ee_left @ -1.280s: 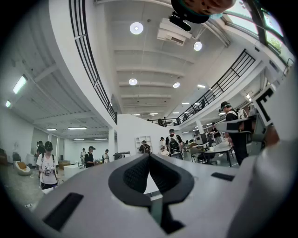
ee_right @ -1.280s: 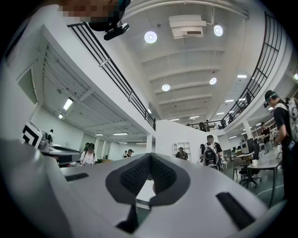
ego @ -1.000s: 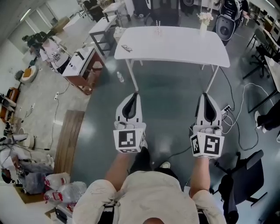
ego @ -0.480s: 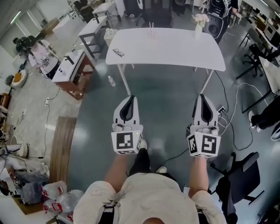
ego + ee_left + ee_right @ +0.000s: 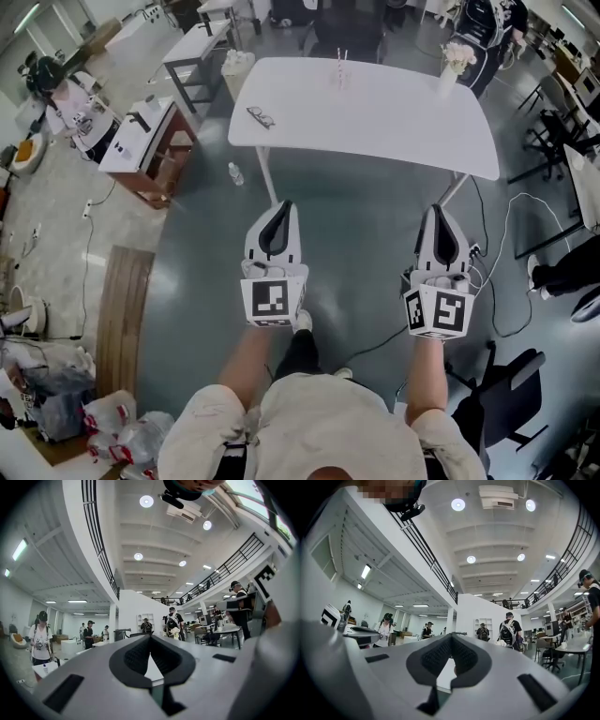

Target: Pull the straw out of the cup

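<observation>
White rectangular table [image 5: 394, 122] on glossy grey floor [image 5: 361, 220]. Small cup [image 5: 339, 82] at its far edge, thin pinkish straw [image 5: 339, 62] standing in it. Left gripper [image 5: 285, 204] and right gripper [image 5: 441, 210] well apart from it, jaws together, empty.

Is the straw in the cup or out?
In. The thin pinkish straw stands up out of the small cup on the white table.

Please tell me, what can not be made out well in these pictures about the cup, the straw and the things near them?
- Cup and straw, head view: too far and small to tell how the straw sits.
- Left gripper view: the shut left gripper blocks the middle; no cup shows.
- Right gripper view: the shut right gripper does likewise.
- Glasses, head view: too small for detail.
</observation>
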Available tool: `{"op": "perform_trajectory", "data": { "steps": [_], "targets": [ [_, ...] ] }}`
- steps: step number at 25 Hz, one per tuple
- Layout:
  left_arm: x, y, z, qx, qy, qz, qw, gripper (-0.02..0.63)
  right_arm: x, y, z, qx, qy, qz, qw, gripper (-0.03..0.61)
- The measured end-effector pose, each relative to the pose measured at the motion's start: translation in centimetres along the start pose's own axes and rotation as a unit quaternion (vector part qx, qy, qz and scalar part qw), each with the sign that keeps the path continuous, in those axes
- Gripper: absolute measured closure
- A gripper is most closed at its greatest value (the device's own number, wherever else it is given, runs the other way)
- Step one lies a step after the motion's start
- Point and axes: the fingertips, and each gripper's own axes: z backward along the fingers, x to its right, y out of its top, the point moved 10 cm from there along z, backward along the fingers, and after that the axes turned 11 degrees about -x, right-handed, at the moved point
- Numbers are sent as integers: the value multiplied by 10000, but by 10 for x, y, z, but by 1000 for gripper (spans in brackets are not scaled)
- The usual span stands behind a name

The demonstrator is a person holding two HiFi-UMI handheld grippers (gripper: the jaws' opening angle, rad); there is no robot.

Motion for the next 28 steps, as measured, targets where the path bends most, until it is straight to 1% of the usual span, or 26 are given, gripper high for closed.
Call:
{"op": "perform_trajectory", "data": {
  "steps": [6,9,14,16,19,23,28],
  "targets": [
    [-49,3,-39,68,-87,48,9999,609,-30,13,-56,-45,-26,79,10000,578],
    [-71,5,-55,115,-120,-4,9999,609,-43,18,-82,-54,-27,130,9999,578],
    [-101,9,-75,233,-260,-149,9993,609,-63,27,-112,-22,-64,259,9996,578],
    [-111,9,-81,268,-275,-134,9992,609,-71,31,-120,-28,-88,345,9994,578],
    [-122,9,-88,330,-284,-66,9990,609,-76,32,-128,-4,-118,386,9992,578],
    [-129,10,-95,301,-272,-3,9992,609,-77,35,-136,-21,-178,373,9991,578],
    [-133,12,-109,303,-238,-66,9992,609,-70,31,-149,63,-206,265,9994,578]
  ]
}}
